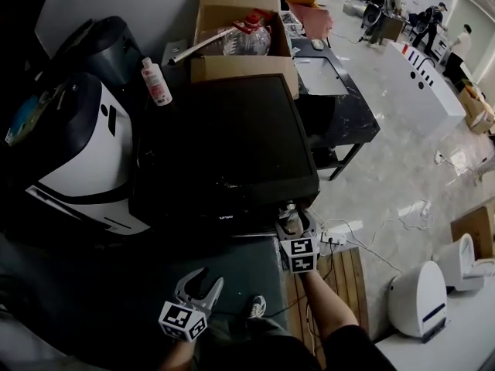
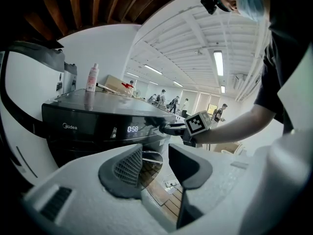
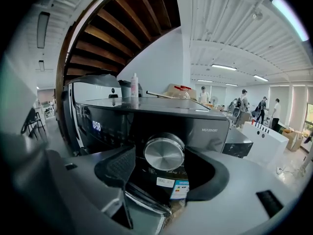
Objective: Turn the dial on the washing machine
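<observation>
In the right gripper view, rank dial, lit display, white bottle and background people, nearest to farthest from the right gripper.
1. Dial, between the open jaws.
2. Lit display, left on the front panel.
3. White bottle, atop the washing machine, left.
4. People, far right background.

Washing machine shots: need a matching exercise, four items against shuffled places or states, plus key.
Items
1. dial
2. white bottle
3. display
4. left gripper

Places or states
A. lit, showing digits
B. open and empty, held off the washing machine
C. upright on the machine's top
D. between the open jaws of the right gripper

Pairs: 1-D, 2-C, 3-A, 4-B
</observation>
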### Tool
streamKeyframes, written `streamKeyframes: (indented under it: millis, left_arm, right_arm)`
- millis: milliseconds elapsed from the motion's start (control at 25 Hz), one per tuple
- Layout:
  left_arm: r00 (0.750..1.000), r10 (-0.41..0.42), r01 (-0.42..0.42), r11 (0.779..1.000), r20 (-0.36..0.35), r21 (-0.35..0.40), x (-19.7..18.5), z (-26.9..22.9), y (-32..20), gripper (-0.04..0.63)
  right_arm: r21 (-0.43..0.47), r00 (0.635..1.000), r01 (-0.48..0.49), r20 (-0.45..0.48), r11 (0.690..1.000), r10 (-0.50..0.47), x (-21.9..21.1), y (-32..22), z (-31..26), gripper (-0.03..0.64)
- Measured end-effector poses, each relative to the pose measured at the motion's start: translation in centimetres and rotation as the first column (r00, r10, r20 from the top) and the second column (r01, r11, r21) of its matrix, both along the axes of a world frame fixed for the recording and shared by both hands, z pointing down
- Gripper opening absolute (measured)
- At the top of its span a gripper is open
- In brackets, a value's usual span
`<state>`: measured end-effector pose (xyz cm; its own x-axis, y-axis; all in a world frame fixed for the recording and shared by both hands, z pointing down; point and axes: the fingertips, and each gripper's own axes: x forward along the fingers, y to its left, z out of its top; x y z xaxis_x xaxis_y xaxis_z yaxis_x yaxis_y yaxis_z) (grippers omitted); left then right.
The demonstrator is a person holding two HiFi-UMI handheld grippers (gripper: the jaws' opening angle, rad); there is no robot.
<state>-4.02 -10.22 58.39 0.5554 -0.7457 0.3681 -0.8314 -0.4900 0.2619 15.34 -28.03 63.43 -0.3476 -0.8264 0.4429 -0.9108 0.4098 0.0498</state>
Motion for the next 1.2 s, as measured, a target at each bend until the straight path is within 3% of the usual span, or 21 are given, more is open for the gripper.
streamKeyframes:
  millis: [1200]
  left_arm:
    - [1.000, -0.006, 0.006, 0.999, -0.006, -0.034, -0.7, 1.1, 1.3, 0.160]
  right_arm:
    - [-0.132, 0.986, -0.014, 0.162, 0.991, 0.036, -0.1, -0.3, 2.6, 0.295]
